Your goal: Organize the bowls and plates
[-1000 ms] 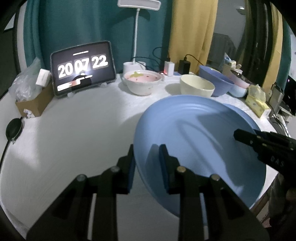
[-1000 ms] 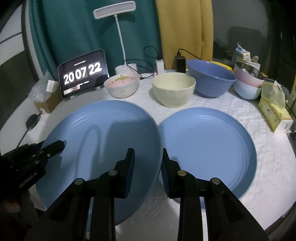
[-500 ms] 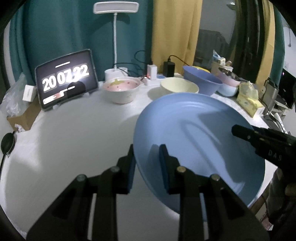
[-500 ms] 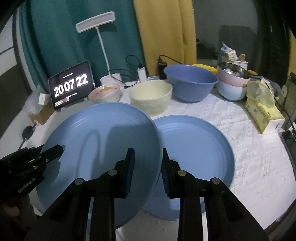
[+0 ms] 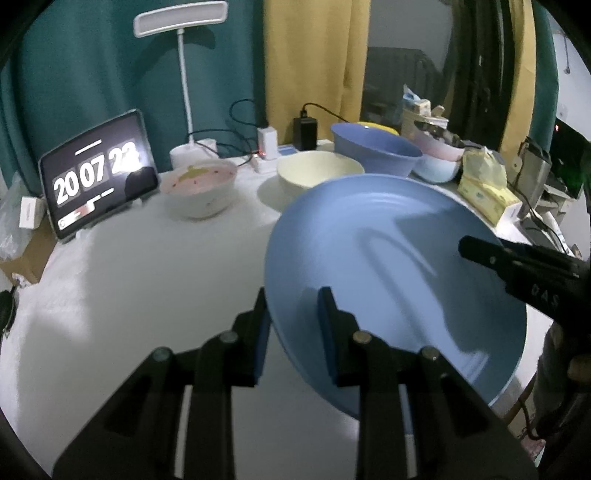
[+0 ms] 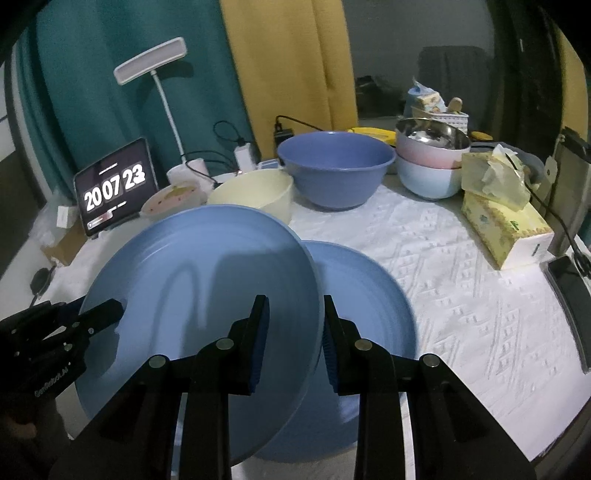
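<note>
Plates are sitting at the front of the counter (image 6: 461,295), which is wearing a white patterned cloth. Both tools are gripping one blue plate (image 6: 199,295) by opposite rims and holding it tilted above the cloth. The left tool (image 5: 293,314) is clenching the plate's left rim, one finger under it and one over it. The right tool (image 6: 293,325) is pinching the right rim the same way. In the right wrist view the lifted plate is overlapping a second blue plate (image 6: 369,295), which is lying flat on the cloth just beneath and to the right of it.

Behind the plates, a cream bowl (image 6: 255,195) is standing beside a larger blue bowl (image 6: 334,170). Left of the cream bowl a pink-lined bowl (image 5: 199,186) is sitting near a tablet (image 5: 98,173) that is showing clock digits. To the right of the blue bowl, bowls are stacked: a steel one (image 6: 430,134) inside a pink one, which is resting in a pale blue one (image 6: 428,177). A tissue box (image 6: 506,225) is lying on the right side of the cloth. A white desk lamp (image 5: 181,18) is standing at the back before a teal curtain, with a yellow curtain beside it.
</note>
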`<state>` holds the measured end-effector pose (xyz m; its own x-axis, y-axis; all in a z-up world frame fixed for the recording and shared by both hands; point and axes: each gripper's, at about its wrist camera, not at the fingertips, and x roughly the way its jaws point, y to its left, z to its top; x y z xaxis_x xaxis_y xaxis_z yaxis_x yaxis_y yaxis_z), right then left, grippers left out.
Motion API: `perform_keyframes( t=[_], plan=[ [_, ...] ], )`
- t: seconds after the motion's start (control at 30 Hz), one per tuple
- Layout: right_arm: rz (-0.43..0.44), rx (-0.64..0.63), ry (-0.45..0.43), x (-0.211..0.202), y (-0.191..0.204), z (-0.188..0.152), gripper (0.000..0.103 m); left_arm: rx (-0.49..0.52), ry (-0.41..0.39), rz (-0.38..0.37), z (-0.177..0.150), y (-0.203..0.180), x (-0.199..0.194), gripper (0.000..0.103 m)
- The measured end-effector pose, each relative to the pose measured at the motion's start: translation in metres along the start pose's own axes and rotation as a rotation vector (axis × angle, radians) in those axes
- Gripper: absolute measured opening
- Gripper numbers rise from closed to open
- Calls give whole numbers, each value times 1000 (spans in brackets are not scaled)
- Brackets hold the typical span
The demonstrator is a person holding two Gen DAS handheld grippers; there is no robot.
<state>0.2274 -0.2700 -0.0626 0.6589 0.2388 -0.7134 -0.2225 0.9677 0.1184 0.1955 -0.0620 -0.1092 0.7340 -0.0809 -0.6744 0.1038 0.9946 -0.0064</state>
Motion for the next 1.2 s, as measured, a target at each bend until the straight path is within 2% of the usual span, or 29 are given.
perform_keyframes(
  t=[0.4, 0.57, 1.2],
  plan=[
    [-14, 51, 13, 18, -39, 2, 30, 38, 50, -12, 10, -32, 35, 26],
    [-19, 55, 25, 26, -49, 0, 30, 33, 97, -19, 9, -38, 52, 28],
    [-67, 91, 53, 28, -60, -9, 30, 124, 142, -40, 8, -55, 64, 34]
  ],
)
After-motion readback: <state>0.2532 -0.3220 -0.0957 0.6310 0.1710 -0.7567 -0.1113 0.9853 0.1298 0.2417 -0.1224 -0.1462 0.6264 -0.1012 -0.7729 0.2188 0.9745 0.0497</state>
